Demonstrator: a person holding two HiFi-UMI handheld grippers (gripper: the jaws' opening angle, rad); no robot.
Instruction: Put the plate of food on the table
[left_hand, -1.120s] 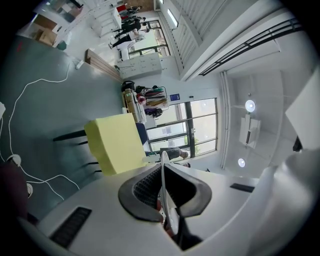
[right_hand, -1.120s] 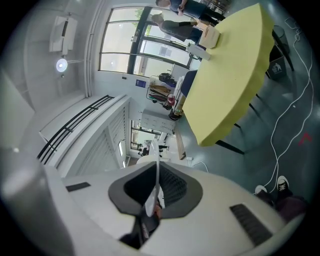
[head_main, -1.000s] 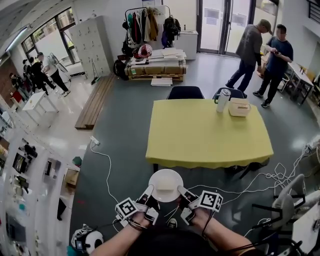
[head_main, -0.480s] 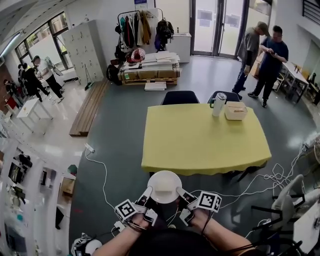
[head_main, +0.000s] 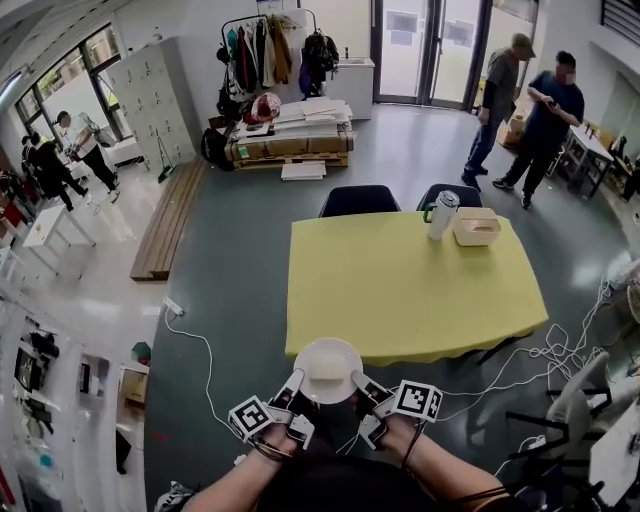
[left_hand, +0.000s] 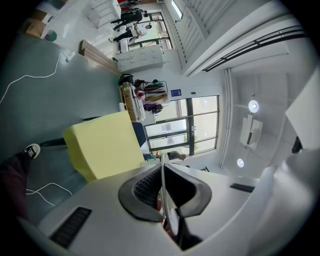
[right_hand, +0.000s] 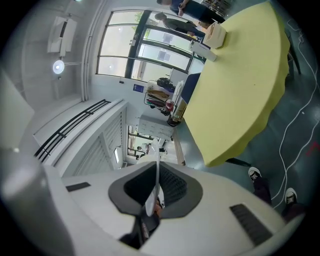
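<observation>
White round plate (head_main: 328, 372) carrying a pale lump of food is held in the air at the near edge of the yellow-clothed rectangular table (head_main: 415, 285), not set down yet. Left gripper (head_main: 297, 379) pinches its left rim, right gripper (head_main: 356, 379) pinches its right rim, both clamped on the thin edge

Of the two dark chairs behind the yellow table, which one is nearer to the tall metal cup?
The dark chair on the right; the tall metal cup stands just in front of it. The other dark chair sits further left.
</observation>
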